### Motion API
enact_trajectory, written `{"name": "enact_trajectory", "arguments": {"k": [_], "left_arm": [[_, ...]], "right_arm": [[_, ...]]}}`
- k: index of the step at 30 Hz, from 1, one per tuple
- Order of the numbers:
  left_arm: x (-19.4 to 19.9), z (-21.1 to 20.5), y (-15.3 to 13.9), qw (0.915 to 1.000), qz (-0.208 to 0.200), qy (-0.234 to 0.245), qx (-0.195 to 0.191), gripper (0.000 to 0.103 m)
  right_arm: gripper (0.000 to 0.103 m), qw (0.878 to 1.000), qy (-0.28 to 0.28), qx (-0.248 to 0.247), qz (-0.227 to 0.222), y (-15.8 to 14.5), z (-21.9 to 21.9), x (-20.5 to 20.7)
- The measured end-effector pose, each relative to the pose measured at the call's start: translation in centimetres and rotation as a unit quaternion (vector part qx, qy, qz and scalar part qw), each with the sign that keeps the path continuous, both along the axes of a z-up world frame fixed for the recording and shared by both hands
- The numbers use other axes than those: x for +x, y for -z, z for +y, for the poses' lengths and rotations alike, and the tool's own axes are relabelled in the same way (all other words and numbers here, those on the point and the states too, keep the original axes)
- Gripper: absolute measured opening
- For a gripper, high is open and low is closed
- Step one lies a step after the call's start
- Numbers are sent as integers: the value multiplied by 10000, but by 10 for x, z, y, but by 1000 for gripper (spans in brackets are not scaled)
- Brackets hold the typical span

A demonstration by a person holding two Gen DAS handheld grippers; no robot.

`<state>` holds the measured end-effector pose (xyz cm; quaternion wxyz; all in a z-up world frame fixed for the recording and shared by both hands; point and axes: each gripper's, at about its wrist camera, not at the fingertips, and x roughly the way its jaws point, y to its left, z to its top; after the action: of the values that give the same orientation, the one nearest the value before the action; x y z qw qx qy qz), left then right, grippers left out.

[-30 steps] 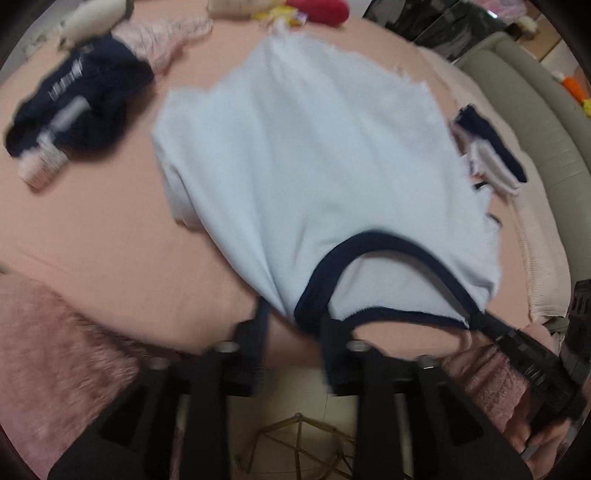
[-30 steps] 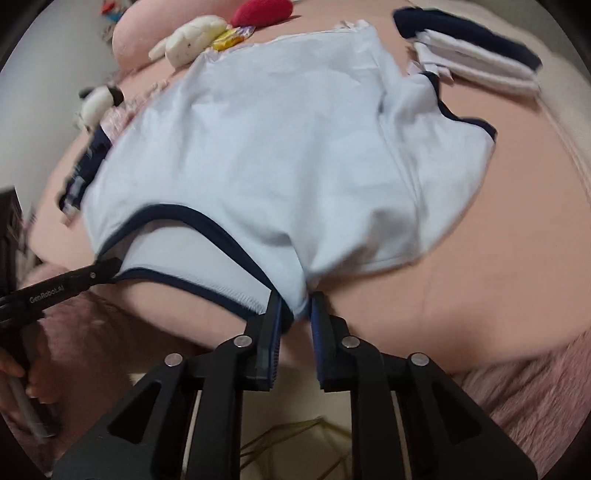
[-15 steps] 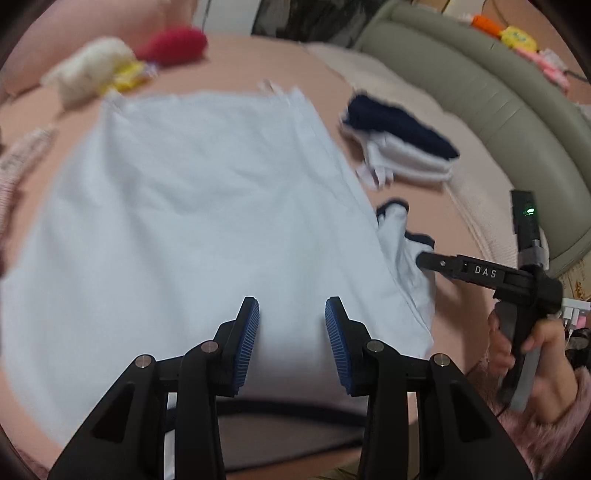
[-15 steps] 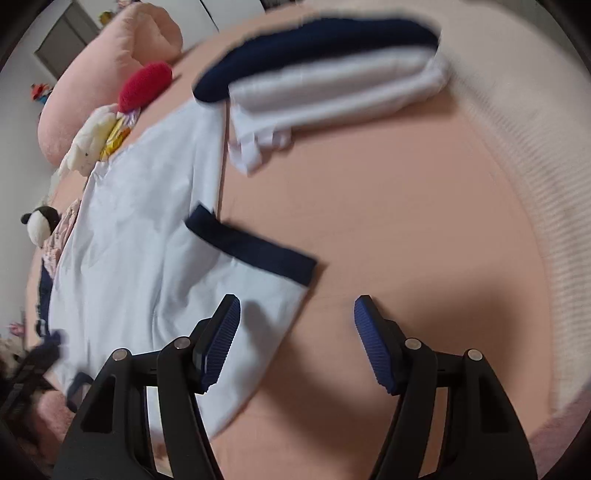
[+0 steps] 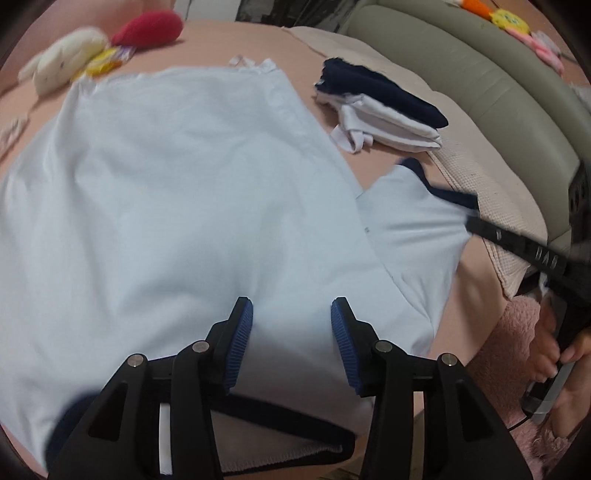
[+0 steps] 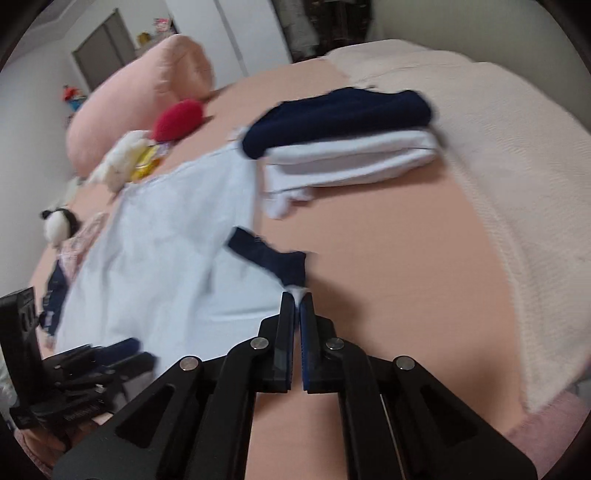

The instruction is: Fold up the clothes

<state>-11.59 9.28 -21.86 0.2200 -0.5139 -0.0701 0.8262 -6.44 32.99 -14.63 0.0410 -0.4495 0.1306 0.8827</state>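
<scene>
Jaws on the right gripper (image 6: pixel 298 295) are pressed together on the tip of the sleeve (image 6: pixel 273 258), right where the dark blue band ends. A small bit of white cloth pokes up between them. Holding the sleeve by its corner probably lets the person swing it over onto the body of the shirt (image 5: pixel 177 206) for a fold.

Jaws on the left gripper (image 5: pixel 291 314) stand wide apart and hold nothing. They hover over the near part of the shirt, close to the dark blue neck band (image 5: pixel 288 417). From there they could press the cloth down so it does not slide.

The shirt lies spread flat on the bed (image 6: pixel 399 280), neck end toward the person. It is pale blue, thin and soft, with small wrinkles. The bed sheet is smooth and peach pink.

Beside the shirt sits a pile of folded clothes (image 6: pixel 347 147), dark blue on top and white below, so some folding looks done. Past the shirt lie a round red plush toy (image 5: pixel 147 27) and a fuzzy white plush toy (image 5: pixel 62 55).
</scene>
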Motion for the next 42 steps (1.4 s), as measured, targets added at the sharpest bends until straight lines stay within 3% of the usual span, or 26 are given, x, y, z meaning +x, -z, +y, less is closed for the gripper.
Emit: {"name": "enact_trajectory", "arguments": {"k": [4,6,8,9,10,14,15,16,17,20,24,28,31,33,35,37,40,42], "left_arm": [[4,-2,-5,9998,104,37,145,51],[2,-4,-8,9994,91,34,329,51],[1,-7,-10,9989,48,-18,457,51],[0,-8,-11,9989,39,-35,468,51],[0,-8,-11,9990,42,-46,442,51],[0,-10,-9,9994,40,-75,323,51],[0,-11,-8,9995,37,-84,307,51],[-1,-12,-8,9995,34,-95,306,51],[-1,-12,-8,9995,29,-107,302,51],[-4,-13,-12,9994,52,-182,283,51],[-4,-16,-22,9986,147,-221,454,51],[-3,-14,-20,9988,109,-159,454,52],[-2,-11,-5,9999,-102,-48,80,55],[1,-16,-4,9997,-190,-133,60,54],[7,-26,-14,9995,-177,-230,101,54],[14,-40,-28,9992,-90,-367,118,55],[26,-69,-41,9972,111,-738,-3,55],[28,-87,-29,9948,-134,-998,151,55]], "right_arm": [[1,9981,157,265,-526,29,7,10],[2,9988,153,-278,-369,26,15,12],[28,9974,203,-673,-158,17,21,5],[59,9968,194,-775,-92,15,21,-1],[72,9966,160,-800,-132,19,19,-9],[71,9948,-70,-731,-699,47,8,-41],[61,9961,-179,-524,-683,48,1,-43],[23,9960,-396,-501,-630,47,-8,-44],[8,9938,-667,-628,-630,46,-16,-45],[7,9946,-854,-406,-435,39,-33,-42],[7,9988,-440,-121,160,6,-13,-23],[7,9998,-175,-31,-118,20,17,-14],[7,9974,221,-277,-629,51,39,-10],[9,9978,264,-266,-539,44,39,-11],[12,9984,332,45,-451,36,32,-9],[22,9977,415,395,-361,29,24,-5],[29,9949,708,676,239,-1,14,9],[36,9936,550,687,709,-22,-6,20]]}}
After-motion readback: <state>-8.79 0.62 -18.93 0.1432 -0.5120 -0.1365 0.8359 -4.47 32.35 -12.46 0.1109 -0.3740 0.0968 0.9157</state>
